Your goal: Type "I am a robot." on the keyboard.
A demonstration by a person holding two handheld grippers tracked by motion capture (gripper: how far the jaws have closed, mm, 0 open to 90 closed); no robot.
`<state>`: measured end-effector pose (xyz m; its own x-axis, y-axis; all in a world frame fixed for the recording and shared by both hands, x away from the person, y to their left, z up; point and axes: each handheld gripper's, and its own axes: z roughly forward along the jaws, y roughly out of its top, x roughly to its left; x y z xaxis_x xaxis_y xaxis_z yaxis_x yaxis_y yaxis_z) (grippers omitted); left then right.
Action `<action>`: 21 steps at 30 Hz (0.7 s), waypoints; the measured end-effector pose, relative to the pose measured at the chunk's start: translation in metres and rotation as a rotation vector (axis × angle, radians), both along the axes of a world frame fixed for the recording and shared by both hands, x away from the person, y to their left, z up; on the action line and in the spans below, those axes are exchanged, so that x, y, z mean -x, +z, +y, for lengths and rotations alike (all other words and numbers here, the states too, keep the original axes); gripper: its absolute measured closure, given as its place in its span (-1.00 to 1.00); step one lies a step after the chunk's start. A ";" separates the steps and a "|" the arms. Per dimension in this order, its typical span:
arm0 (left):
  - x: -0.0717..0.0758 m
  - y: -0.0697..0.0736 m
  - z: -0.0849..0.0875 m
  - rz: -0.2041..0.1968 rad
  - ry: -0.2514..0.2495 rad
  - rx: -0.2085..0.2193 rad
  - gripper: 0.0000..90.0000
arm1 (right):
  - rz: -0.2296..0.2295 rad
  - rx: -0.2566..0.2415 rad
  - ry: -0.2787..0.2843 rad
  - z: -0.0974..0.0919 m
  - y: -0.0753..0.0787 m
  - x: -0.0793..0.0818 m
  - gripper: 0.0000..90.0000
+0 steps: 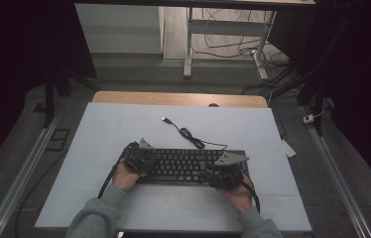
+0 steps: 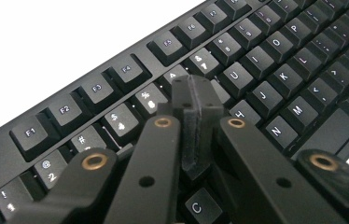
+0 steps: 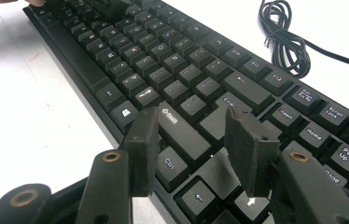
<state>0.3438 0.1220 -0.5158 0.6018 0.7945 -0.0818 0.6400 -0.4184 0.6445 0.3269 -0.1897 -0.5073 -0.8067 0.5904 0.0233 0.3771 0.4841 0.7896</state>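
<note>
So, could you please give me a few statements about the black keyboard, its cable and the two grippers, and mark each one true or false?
1. The left gripper has its jaws shut, pads pressed together, above the letter keys. True.
2. The right gripper is clamped on a single keycap. False: its jaws stand apart over the Shift and Ctrl keys, gripping nothing.
3. The black full-size keyboard lies flat on the pale blue table top. True.
4. The black keyboard cable is plugged into a laptop. False: its USB plug lies loose on the table top, with a coiled bundle beside the keyboard.
5. Each gripper is over one end of the keyboard. True.
</note>
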 end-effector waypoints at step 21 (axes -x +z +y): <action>0.044 0.029 0.024 -0.067 -0.015 0.106 -0.05 | -0.009 -0.007 -0.010 -0.002 0.001 -0.001 0.20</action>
